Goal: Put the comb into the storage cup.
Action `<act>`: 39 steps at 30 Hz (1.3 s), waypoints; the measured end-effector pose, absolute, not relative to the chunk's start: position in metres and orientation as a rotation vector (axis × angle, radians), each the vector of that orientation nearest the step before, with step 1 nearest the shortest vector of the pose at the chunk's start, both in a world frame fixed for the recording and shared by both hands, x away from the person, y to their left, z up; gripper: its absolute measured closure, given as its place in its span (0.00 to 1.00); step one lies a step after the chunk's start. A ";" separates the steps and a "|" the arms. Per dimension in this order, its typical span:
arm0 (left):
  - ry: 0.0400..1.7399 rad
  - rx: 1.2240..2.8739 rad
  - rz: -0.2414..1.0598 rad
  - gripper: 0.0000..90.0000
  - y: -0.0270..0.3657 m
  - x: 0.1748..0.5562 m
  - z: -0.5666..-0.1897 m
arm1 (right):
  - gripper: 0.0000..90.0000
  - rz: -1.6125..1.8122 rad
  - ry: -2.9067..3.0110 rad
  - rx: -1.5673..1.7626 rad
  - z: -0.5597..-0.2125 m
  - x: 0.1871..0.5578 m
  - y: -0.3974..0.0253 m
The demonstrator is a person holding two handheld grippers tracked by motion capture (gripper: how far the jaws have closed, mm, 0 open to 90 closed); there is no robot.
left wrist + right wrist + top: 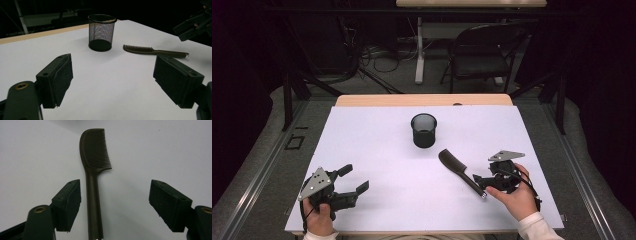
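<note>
My right tongs (482,181) hang low over the handle end of the comb (460,171), jaws spread wide, nothing pinched yet. In the right gripper view the comb (94,170) runs straight up between the two pads, teeth at the far end, handle passing close by the left-hand pad (67,203) with far more room on the other side. So I'm off centre. To do this well I'd slide across until the handle sits midway, come down until the pads straddle it just above the surface (377,150), then close on the narrow handle, not on the teeth. It's slim and lies flat, so I judge the pads need to go nearly to the surface or they'll skate over the top.

The comb lies on the right half of the surface, toothed head pointing towards the mesh cup (423,130), which stands upright near the middle, apart from the comb. If the comb is bound for that cup, gripping near the handle's end would leave the head free to go in first.

My left tongs (347,180) rest at the near left corner, also spread and holding nothing; their own view looks across at the cup (101,32) and comb (152,50).

No brand, label or writing readable anywhere on comb, cup or tongs.
</note>
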State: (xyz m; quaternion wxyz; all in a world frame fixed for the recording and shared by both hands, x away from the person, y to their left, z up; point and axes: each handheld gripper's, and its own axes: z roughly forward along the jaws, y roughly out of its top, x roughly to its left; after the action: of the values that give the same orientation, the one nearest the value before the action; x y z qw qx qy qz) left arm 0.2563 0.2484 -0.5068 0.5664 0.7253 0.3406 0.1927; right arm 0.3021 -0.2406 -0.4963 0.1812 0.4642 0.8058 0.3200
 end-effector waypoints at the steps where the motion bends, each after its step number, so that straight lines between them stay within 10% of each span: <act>1: 0.801 1.705 0.453 0.18 0.248 0.256 -0.507 | 0.26 0.903 2.279 1.322 -0.496 0.303 -0.240; 39: 0.796 1.721 0.446 0.18 0.246 0.256 -0.508 | 0.17 0.648 2.501 1.336 -0.499 0.342 -0.204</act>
State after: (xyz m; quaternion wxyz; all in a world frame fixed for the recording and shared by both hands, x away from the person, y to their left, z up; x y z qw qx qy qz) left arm 0.2563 0.2465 -0.5082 0.5621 0.7307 0.3381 0.1895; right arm 0.3416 -0.2043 -0.4985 0.1160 0.4563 0.8541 0.2212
